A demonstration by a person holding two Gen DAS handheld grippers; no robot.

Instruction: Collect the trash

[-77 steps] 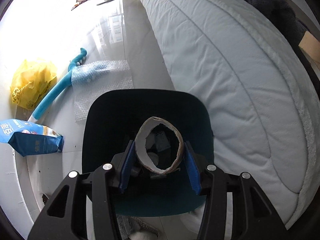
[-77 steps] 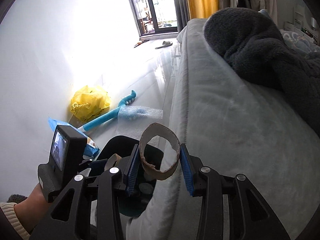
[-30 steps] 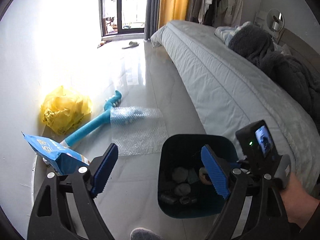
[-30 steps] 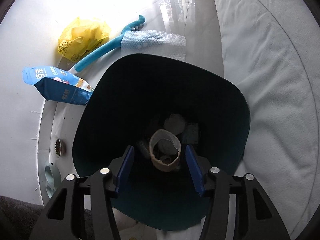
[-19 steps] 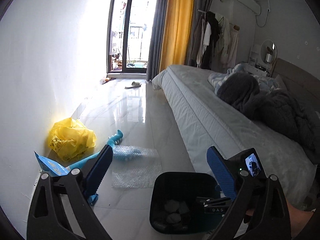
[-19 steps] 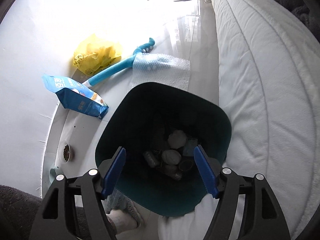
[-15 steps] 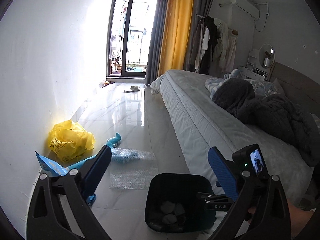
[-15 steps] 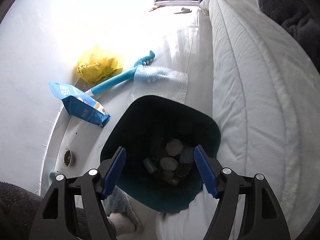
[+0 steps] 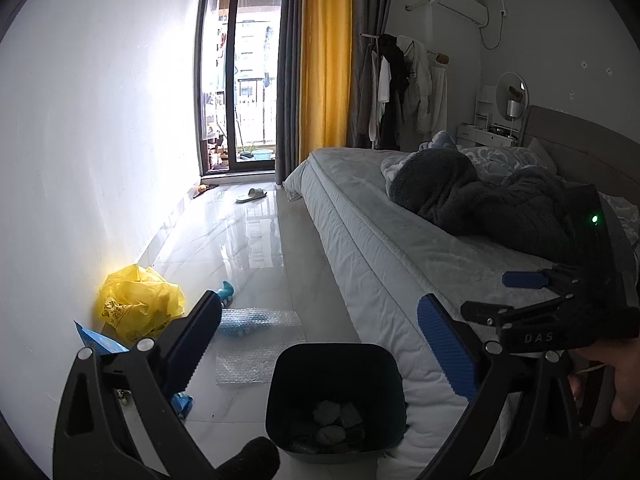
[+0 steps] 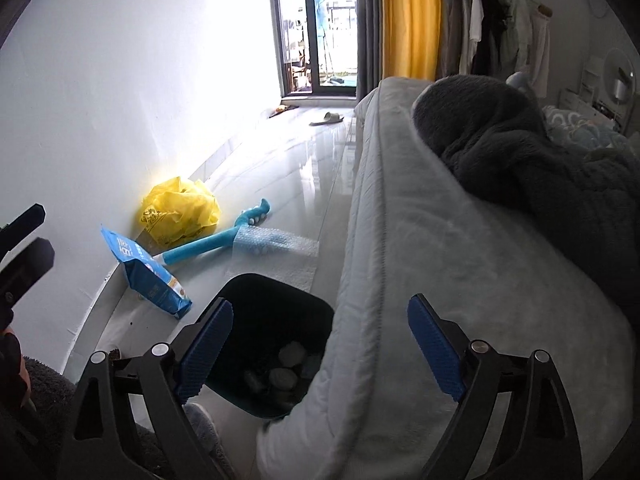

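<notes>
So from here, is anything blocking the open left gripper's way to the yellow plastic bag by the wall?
Nothing visible does. The left gripper, jaws apart and empty, has bare floor between it and the crumpled yellow plastic bag; the blue snack packet and blue foam stick lie beside it.

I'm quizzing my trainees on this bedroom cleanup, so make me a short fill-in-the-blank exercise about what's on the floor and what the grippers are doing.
1. The crumpled plastic bag against the wall is ____ in colour.
2. The dark trash bin stands on the floor right beside the ____.
3. The left gripper and right gripper are both ____ and hold nothing.

Missing words: yellow; bed; open
</notes>
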